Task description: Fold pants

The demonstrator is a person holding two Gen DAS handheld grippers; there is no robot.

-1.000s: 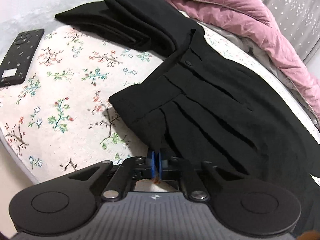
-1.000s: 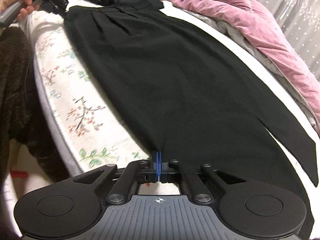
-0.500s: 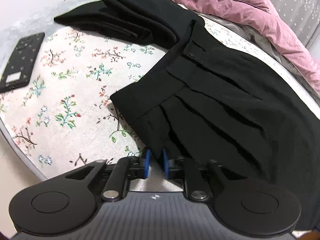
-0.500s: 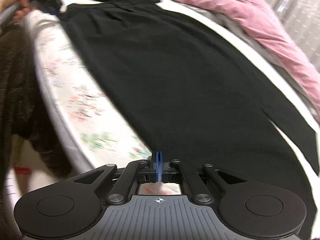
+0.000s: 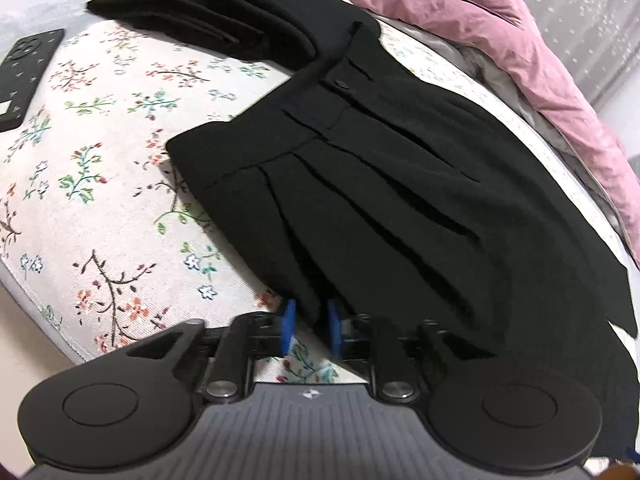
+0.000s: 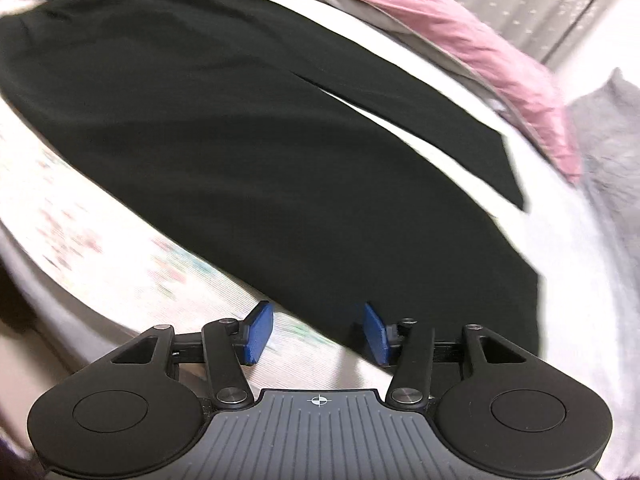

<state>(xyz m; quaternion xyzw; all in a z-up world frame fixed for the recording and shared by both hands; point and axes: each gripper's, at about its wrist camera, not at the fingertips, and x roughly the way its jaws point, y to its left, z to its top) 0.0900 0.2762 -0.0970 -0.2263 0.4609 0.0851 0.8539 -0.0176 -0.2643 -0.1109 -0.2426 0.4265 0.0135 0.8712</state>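
The black pants [image 5: 400, 168] lie spread flat across the floral bedsheet [image 5: 100, 184], waistband toward the folded dark garment [image 5: 240, 12] at the head end, legs running out along the bed toward the pink duvet [image 6: 460, 40]. In the right wrist view the two legs part near the hems, the farther one angling off on its own.

The left gripper [image 5: 310, 330] sits at the near side seam just below the waistband, its blue pads a little apart with the fabric edge between them; its jaws have just been narrowing, but a gap shows and the cloth does not look pinched. The right gripper [image 6: 316, 332] has just been opening and its jaws stand well apart over the near edge of the leg, nothing clamped.

This cloth reads as light, limp and pleated at the top. It will likely sag and slide the moment only one point carries it, and the smooth weave may slip from a shallow pinch. The thicker waistband corner and the hem look like the firmest holds, one for each gripper, taken deep. A dark phone [image 5: 24, 76] lies at the sheet's far corner, well clear.
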